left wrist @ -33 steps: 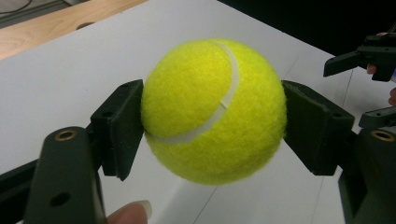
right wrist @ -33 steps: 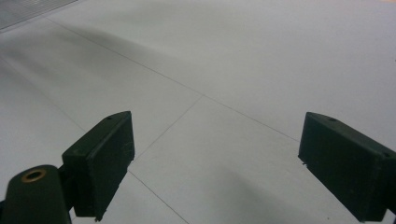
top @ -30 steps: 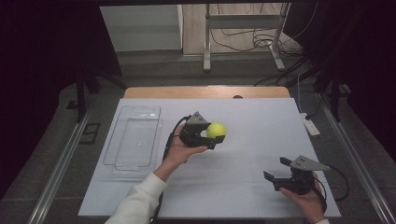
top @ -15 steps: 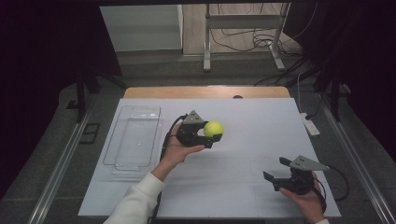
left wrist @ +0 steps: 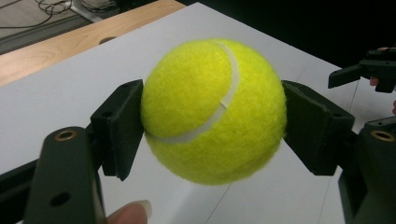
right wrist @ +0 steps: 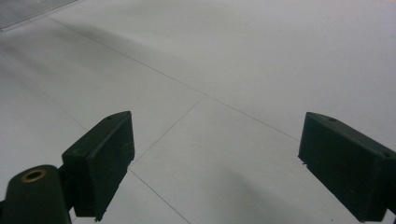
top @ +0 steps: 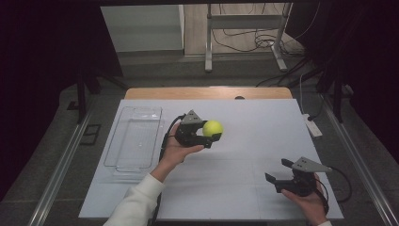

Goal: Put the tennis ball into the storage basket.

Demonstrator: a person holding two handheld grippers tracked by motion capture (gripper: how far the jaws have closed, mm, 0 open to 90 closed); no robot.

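A yellow-green tennis ball (top: pixel 212 128) (left wrist: pixel 212 109) is clamped between the two black jaws of my left gripper (top: pixel 210 133) (left wrist: pixel 213 121), held above the middle of the white table (top: pixel 263 122). A white seam curves across the ball's face in the left gripper view. My right gripper (top: pixel 278 173) (right wrist: pixel 215 163) rests low at the table's near right, jaws wide apart, with only bare white tabletop between them. It appears far off at the right edge of the left gripper view as well.
A clear plastic tray (top: pixel 135 136) lies on the table's left side, beside my left forearm. A wooden strip (top: pixel 207 92) borders the table's far edge. A white power strip (top: pixel 312 126) sits off the right edge. Metal stand legs and cables (top: pixel 244 33) lie on the floor beyond.
My left gripper has drifted slightly with the ball still held in it. The right gripper has stayed where it was, still open.
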